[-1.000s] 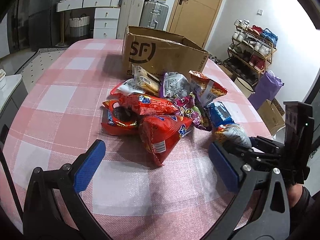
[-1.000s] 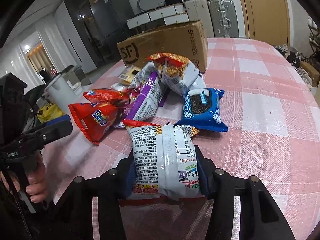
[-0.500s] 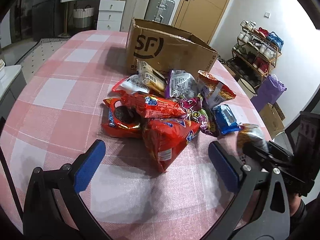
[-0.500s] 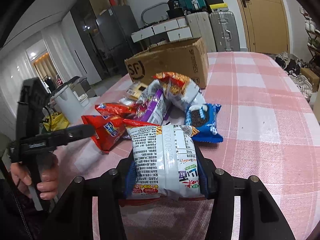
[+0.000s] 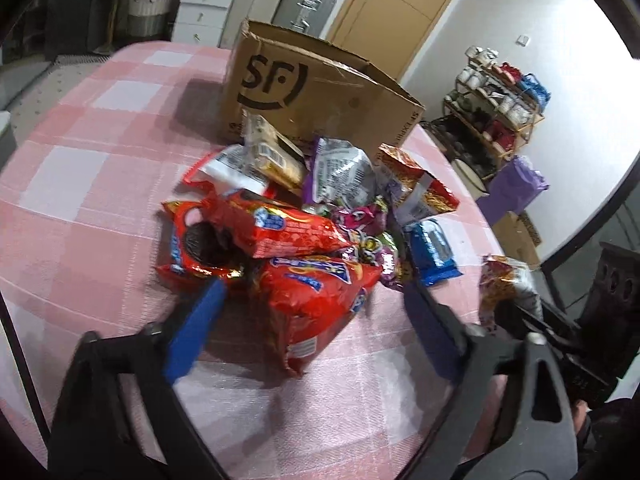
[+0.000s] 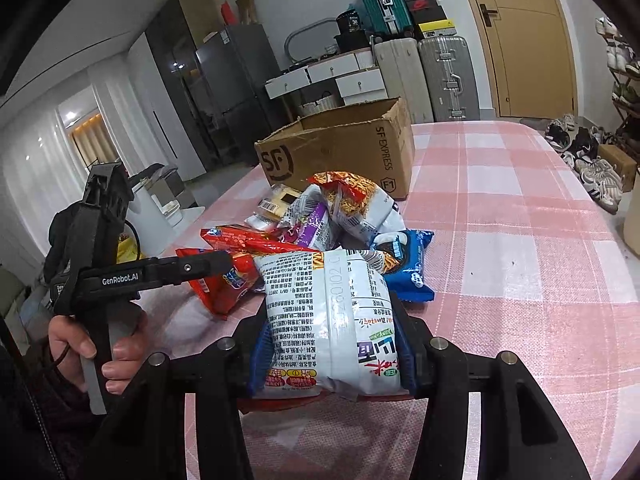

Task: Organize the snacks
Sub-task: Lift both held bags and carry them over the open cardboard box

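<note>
A pile of snack packets lies on the pink checked table in front of an open cardboard SF box. My left gripper is low over the pile's near end, with a red snack bag between its blue pads. Its jaws are closing, and the pads stand apart from the bag. My right gripper is shut on a white noodle packet, held above the table just short of the pile. That packet also shows at the right of the left wrist view. A blue cookie pack lies just beyond it.
The tablecloth is bare to the left of the pile and the cloth to its right too. The table edge runs close on the right, with a shoe rack and a purple bag beyond. Suitcases and drawers stand behind the box.
The left gripper has come forward and down onto the pile, now straddling the red bag, and its pads have drawn closer together. The right gripper has risen a little with the noodle packet.
</note>
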Demonstrator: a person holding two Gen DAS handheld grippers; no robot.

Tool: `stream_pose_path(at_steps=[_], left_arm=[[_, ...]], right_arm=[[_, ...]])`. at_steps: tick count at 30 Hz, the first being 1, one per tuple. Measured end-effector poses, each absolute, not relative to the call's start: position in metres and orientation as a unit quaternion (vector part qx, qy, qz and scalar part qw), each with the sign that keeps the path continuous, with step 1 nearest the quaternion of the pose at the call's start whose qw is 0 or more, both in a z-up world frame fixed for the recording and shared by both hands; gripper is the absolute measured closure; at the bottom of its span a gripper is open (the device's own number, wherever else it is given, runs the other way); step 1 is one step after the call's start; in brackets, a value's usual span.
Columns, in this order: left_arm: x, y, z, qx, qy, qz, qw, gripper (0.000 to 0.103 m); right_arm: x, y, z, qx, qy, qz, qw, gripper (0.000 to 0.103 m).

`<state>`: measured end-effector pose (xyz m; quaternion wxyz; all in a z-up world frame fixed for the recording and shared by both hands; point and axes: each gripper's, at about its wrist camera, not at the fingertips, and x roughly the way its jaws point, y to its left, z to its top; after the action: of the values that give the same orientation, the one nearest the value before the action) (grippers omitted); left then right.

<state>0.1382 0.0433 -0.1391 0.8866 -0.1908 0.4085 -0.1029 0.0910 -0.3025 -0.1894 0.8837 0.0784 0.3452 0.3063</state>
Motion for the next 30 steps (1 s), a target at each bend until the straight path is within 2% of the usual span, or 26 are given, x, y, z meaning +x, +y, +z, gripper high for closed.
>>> stream_pose_path(at_steps=[2,3,9,20,30], left_arm=[[0.14,0.044,-0.142,-0.199,0.409,-0.114,0.883,0.04],[0.141,0.045,-0.144,-0.201,0.411,-0.116,0.882,0.053],[0.141,0.043,-0.149,-0.202,0.417,-0.132,0.876,0.069],[0.117,0.038,-0.141,-0.185,0.408,-0.137,0.884,0.071],[0.085,0.036,-0.103,-0.139,0.365,-0.134,0.911,0.071]], right_arm=[[0.091,-0.303,-0.191,0.078,0.347,0.305,0.884,0.052],[0.091,-0.303,-0.191,0.078,0.347,0.304,0.884,0.052],[0.091,-0.302,-0.191,0.076,0.349,0.302,0.884,0.052],[0.086,-0.298,-0.18,0.067,0.34,0.301,0.889,0.052],[0.074,-0.287,-0.16,0.053,0.325,0.309,0.892,0.052]])
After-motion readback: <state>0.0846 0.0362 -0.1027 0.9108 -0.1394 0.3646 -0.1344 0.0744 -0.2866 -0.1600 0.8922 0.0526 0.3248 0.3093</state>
